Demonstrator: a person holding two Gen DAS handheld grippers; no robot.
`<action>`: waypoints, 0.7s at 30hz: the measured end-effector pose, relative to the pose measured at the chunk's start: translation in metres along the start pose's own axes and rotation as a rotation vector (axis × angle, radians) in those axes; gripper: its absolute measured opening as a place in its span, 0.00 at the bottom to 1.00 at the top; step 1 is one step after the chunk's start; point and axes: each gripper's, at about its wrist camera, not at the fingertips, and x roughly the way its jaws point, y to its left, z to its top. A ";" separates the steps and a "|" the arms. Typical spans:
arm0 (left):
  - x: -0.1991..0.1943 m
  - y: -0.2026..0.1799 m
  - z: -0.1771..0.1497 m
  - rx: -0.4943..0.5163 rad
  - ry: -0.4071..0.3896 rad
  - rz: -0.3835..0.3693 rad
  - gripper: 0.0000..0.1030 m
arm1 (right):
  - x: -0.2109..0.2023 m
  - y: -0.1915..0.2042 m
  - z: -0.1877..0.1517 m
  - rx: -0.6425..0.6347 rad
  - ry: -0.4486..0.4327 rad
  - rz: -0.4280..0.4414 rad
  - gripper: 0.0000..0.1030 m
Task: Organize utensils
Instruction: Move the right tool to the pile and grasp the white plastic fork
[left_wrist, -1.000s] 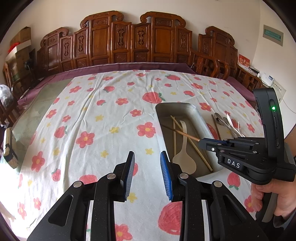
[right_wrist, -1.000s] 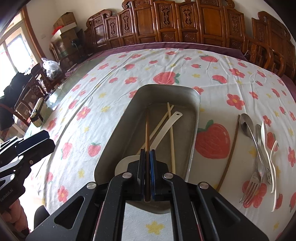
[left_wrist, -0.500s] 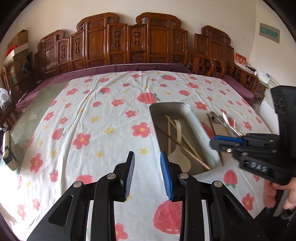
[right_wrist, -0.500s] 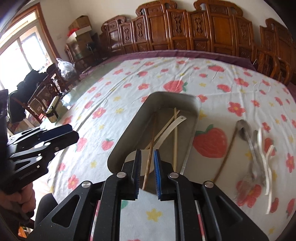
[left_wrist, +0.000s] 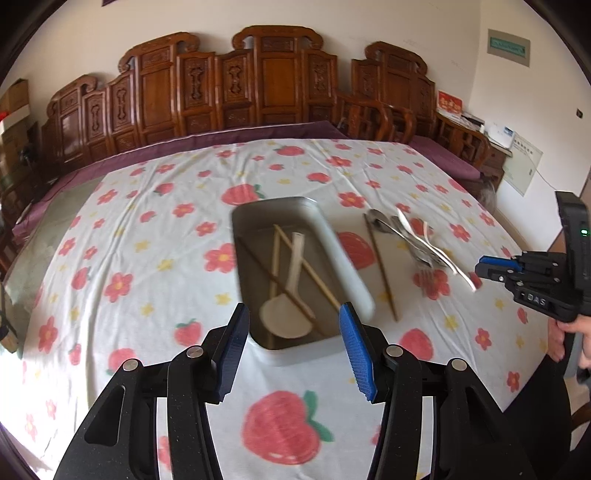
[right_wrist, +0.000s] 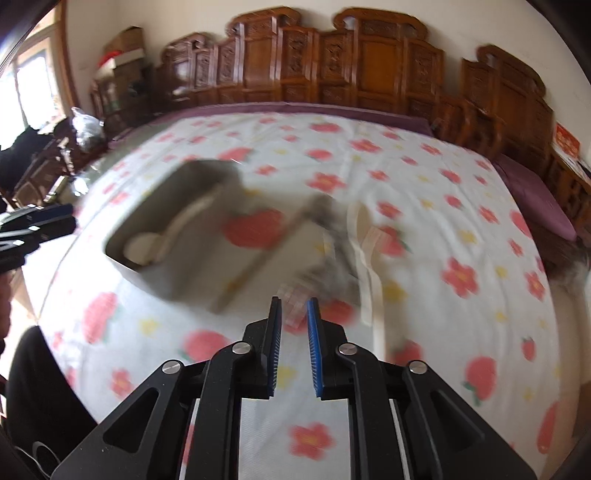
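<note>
The right gripper (right_wrist: 294, 314) has let go of the dark brown wooden chopstick (left_wrist: 275, 277) it was clamping a second ago over the rectangular stainless-steel tray (left_wrist: 343, 260). That stick now lies slantwise inside the tray, across the pale cream plastic rice paddle (left_wrist: 286, 315) and the two light bamboo chopsticks (left_wrist: 309, 271) already there. The right jaws are opening and nothing sits between them. This gripper has also swung away from the tray toward the loose pile on the far side of it. The right wrist view is heavily blurred, so how closely it lines up with any one piece cannot be told.

The left gripper (left_wrist: 293, 347) has widened its jaws too. They are opening and empty, hovering over the near end of the tray, which they frame without touching.

Still outside the tray on the flower-and-strawberry printed cloth over the counter (left_wrist: 147, 258) are a second dark brown chopstick (left_wrist: 380, 266), lying just beside the tray's long wall, and beyond it a cluster of metal spoons and a fork with white plastic cutlery (left_wrist: 417, 240).

So one more piece looks safely delivered, and the job is perhaps half done. The likely next pick is the lone dark stick, the mate of the one just dropped.
</note>
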 end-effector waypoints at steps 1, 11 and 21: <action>0.001 -0.004 0.000 0.001 0.002 -0.004 0.47 | 0.003 -0.008 -0.004 0.009 0.008 -0.008 0.22; 0.020 -0.051 -0.004 0.015 0.033 -0.051 0.47 | 0.052 -0.046 0.001 0.081 0.074 -0.027 0.22; 0.031 -0.084 -0.005 0.049 0.058 -0.067 0.47 | 0.088 -0.058 0.024 0.149 0.124 -0.007 0.19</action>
